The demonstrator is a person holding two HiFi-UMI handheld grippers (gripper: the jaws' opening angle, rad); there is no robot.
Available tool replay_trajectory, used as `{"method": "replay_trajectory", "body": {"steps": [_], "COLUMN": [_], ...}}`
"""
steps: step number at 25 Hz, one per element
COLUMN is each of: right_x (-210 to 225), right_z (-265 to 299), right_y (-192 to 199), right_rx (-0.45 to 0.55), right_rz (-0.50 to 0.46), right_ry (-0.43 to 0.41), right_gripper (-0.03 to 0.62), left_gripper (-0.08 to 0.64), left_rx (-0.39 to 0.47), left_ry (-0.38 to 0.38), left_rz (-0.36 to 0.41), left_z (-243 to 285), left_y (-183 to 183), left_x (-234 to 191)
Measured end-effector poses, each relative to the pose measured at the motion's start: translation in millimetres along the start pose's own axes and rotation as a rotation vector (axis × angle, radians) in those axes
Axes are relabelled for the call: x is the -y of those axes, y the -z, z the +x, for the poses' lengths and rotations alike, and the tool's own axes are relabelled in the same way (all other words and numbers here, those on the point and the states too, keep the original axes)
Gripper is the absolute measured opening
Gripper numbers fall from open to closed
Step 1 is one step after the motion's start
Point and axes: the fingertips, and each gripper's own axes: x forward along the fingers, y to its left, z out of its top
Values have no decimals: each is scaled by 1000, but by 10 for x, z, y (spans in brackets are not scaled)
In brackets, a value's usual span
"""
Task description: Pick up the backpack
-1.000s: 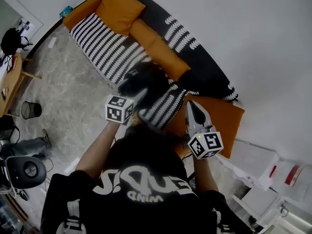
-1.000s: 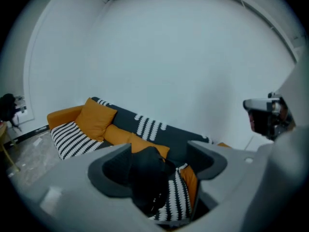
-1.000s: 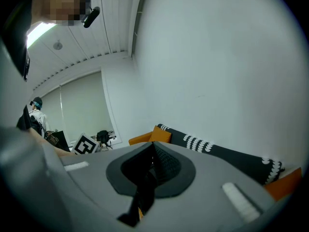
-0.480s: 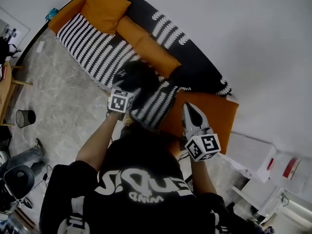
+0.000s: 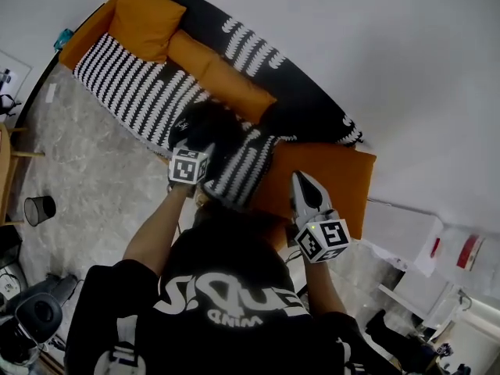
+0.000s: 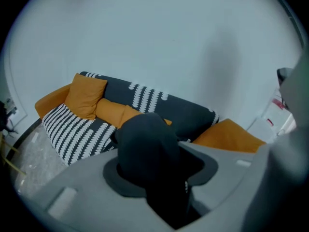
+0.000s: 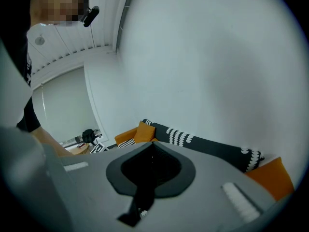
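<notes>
Black backpack [image 5: 201,127] on sofa [image 5: 129,73] seat; left gripper [image 5: 209,148] jaws closing around its top. Right gripper [image 5: 301,178] over sofa's orange end, jaws closed, empty.

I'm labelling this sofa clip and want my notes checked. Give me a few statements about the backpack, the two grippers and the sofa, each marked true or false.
1. The backpack is black and sits on the sofa. True.
2. The right gripper holds the backpack. False: its jaws are together on nothing, near the orange end cushion.
3. The backpack's top stands between the left gripper's jaws. True; they are closing.
4. The sofa's seat is plain grey. False: it is black with white stripes.
5. An orange pillow lies at the sofa's far end. True.
</notes>
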Motion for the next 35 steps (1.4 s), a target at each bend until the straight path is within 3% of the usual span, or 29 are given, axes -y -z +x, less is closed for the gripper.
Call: {"method": "replay_trajectory", "body": {"steps": [7, 15, 21, 26, 35], "right_x": [-5, 39, 87, 131, 261], "right_z": [36, 6, -61, -110, -201], "right_y": [34, 16, 17, 36, 64], "right_rx": [-11, -9, 0, 6, 18], "right_rz": [-12, -6, 3, 16, 47], "right_ry": [4, 26, 42, 60, 73], "right_gripper": [-3, -3, -3, -2, -3], "left_gripper": [64, 58, 53, 44, 37], "left_rx": [13, 23, 22, 89, 236], "left_ry": [28, 102, 196, 190, 150], "left_rz": [-24, -67, -50, 18, -9], "left_z": [5, -9, -12, -187, -727], "left_y": [76, 61, -89, -299, -740], "left_x": [22, 26, 127, 128, 245]}}
